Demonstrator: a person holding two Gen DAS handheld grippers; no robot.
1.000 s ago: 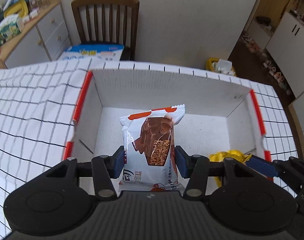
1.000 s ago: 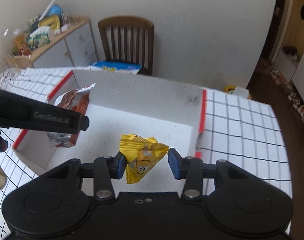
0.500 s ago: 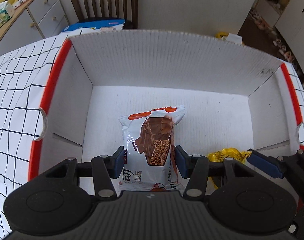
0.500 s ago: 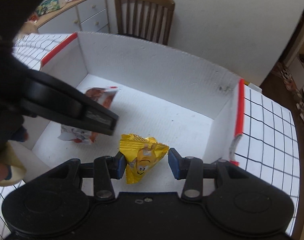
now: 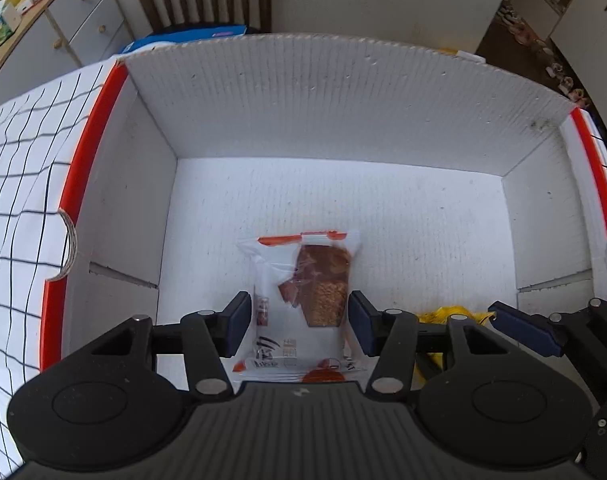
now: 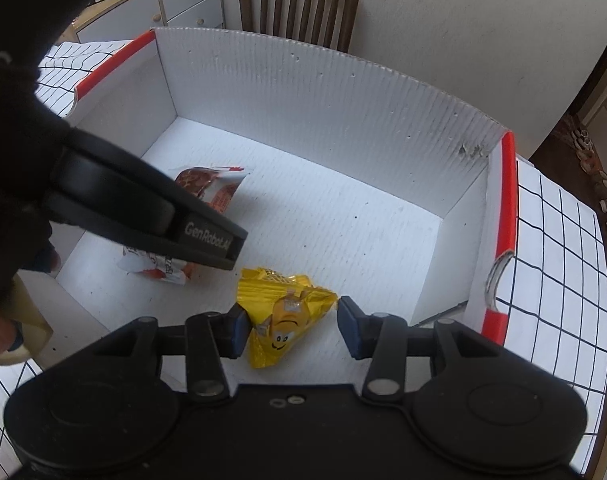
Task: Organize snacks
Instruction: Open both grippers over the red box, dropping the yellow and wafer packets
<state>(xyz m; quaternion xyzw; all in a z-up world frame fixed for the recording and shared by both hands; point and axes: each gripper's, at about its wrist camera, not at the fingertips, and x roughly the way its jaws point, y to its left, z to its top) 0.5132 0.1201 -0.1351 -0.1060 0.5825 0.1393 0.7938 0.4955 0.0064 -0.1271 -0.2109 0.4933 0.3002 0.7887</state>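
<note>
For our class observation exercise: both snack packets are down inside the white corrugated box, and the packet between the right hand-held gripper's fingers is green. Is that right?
Not quite. The packet at the right hand-held gripper is yellow, not green: the right wrist view shows a yellow snack packet with a smiley face. The rest stands: it and the brown-and-white snack packet are inside the white corrugated box.

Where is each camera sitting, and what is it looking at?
Left wrist view: rides on the left tongs, looking down into the white box at the brown snack packet; the right tongs poke in at the right edge.
Right wrist view: rides on the right tongs, looking down into the box at the yellow snack packet; the left tongs and a bit of hand show at left.
Both see the box, both packets and the chair.
</note>
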